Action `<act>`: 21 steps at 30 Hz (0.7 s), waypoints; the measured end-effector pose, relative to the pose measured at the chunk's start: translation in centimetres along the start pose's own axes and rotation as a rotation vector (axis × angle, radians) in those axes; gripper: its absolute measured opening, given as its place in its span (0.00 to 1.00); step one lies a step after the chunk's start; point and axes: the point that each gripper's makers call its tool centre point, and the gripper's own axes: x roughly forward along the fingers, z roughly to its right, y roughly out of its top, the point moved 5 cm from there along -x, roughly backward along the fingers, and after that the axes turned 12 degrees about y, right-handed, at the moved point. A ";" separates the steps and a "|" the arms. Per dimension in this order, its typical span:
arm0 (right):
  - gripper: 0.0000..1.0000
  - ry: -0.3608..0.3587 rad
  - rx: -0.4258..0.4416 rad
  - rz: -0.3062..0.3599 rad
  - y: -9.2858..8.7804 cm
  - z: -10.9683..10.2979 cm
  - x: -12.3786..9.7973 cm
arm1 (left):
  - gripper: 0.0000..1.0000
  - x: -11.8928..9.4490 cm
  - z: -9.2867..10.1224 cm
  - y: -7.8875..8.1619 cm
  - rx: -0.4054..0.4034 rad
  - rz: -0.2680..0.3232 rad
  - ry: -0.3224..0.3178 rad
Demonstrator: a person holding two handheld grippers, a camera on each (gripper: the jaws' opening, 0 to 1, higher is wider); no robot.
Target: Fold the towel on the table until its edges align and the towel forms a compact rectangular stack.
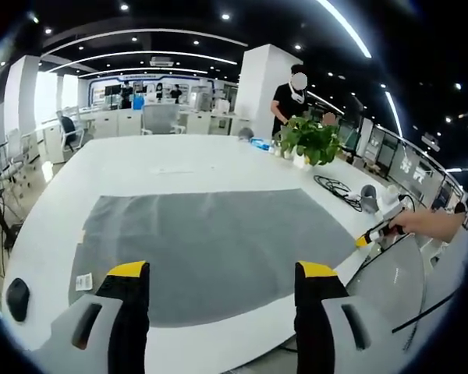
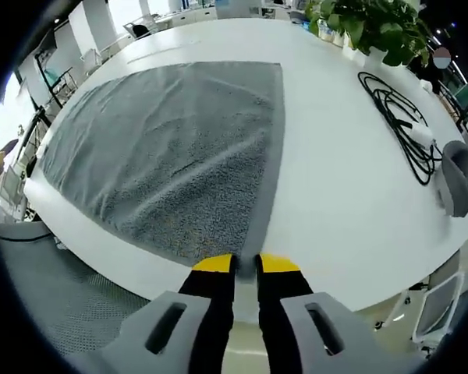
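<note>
A grey towel (image 1: pixel 210 249) lies spread flat on the white desk (image 1: pixel 179 164), one layer, unfolded, with a small white label (image 1: pixel 83 281) at its near left corner in the left gripper view. The left tool (image 1: pixel 222 274) hangs above the near edge of the desk with its yellow-tipped jaws wide apart and nothing between them, pointing across the towel. At the right of that view a person's hand (image 1: pixel 421 224) holds the right tool at the towel's right-hand edge. In the right gripper view the right tool (image 2: pixel 246 265) has its jaws drawn close together on the near corner of the towel (image 2: pixel 171 156), where the smooth hem strip (image 2: pixel 271 156) runs away from the tips; the cloth passes between the two yellow tips, so the tool is clamped on the towel's edge. The rest of the towel still lies flat on the desk (image 2: pixel 335 179). To the right of the towel, well apart from it, a coiled black cable (image 2: pixel 394 109) rests on the desk, with a grey rounded object (image 2: pixel 455 179) just beside it. A potted green plant (image 1: pixel 312 140) stands at the far side of the desk, and another person (image 1: pixel 290 101) stands behind it. Office chairs and cabinets fill the background.
</note>
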 end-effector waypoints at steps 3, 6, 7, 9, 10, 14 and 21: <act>0.03 0.010 0.008 0.012 0.2 0.0 0.0 | 0.77 0.3 0.1 0.1 -0.003 -0.001 -0.006; 0.01 0.015 -0.001 -0.008 0.3 -0.2 0.1 | 0.76 0.4 0.4 0.2 0.000 -0.001 -0.016; 0.00 0.012 -0.009 -0.014 0.3 -0.3 0.1 | 0.76 0.4 0.5 0.2 0.002 -0.002 -0.018; 0.00 0.007 -0.021 -0.020 0.5 -0.3 0.1 | 0.76 0.5 0.6 0.3 0.003 -0.002 -0.022; 0.00 0.005 -0.021 -0.018 0.4 -0.3 0.0 | 0.76 0.5 0.6 0.3 0.002 -0.001 -0.025; 0.00 0.009 0.001 0.006 0.2 -0.2 -0.1 | 0.76 0.6 0.6 0.2 -0.002 -0.003 -0.029; 0.00 0.013 -0.022 0.011 0.5 -1.2 -0.6 | 0.76 1.2 0.8 0.4 -0.020 0.004 -0.042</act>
